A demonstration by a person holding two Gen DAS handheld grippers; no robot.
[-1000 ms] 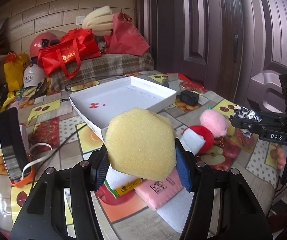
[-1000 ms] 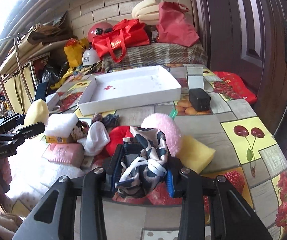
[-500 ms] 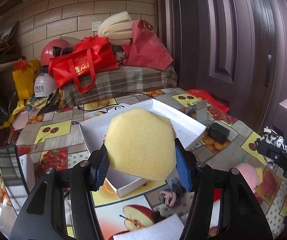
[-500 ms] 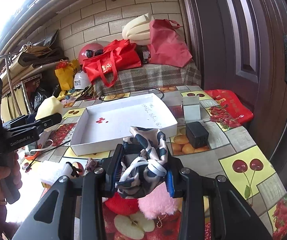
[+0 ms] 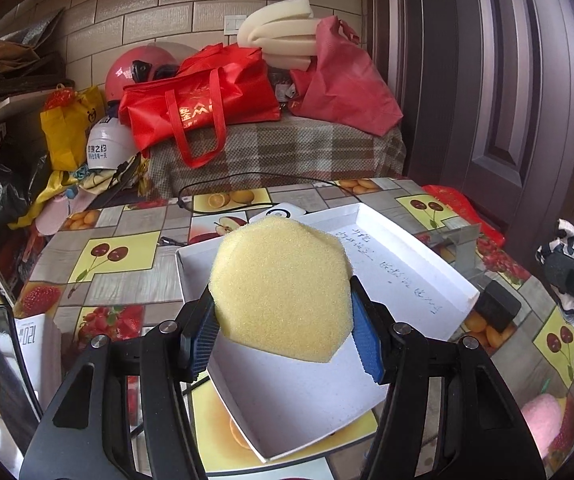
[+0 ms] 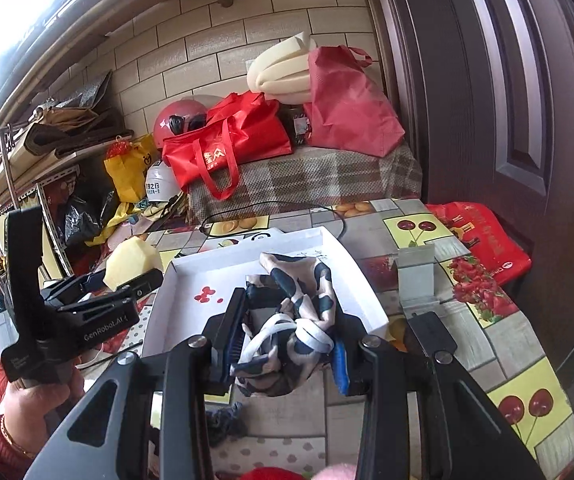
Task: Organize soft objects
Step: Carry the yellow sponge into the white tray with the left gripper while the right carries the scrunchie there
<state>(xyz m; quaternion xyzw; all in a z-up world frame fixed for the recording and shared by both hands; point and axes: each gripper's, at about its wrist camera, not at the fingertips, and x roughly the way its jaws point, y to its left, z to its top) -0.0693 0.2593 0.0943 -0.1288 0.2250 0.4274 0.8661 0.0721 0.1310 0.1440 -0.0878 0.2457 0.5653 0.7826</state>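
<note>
My left gripper (image 5: 283, 328) is shut on a yellow hexagonal sponge (image 5: 281, 288), held above the near end of a shallow white box (image 5: 299, 404). My right gripper (image 6: 287, 340) is shut on a crumpled navy-and-white patterned cloth (image 6: 291, 316), raised over the near edge of the same white box (image 6: 191, 276). In the right wrist view the left gripper (image 6: 127, 280) and its sponge (image 6: 131, 260) hover at the box's left side, a hand gripping the handle. The patterned cloth (image 5: 567, 248) and right gripper show at the right edge of the left wrist view.
The table wears a fruit-print cloth (image 5: 127, 248). On it lie a black block (image 6: 431, 334), a grey stand (image 6: 415, 276), a dark yarn tangle (image 6: 223, 420) and a pink pom-pom (image 5: 539, 420). Red bags (image 5: 203, 100), helmets and foam rolls pile on a bench behind. A dark door (image 5: 507, 80) stands right.
Both grippers moved forward and up from the pile of soft things toward the white box, carrying the sponge and the cloth. The box now lies directly under them.
</note>
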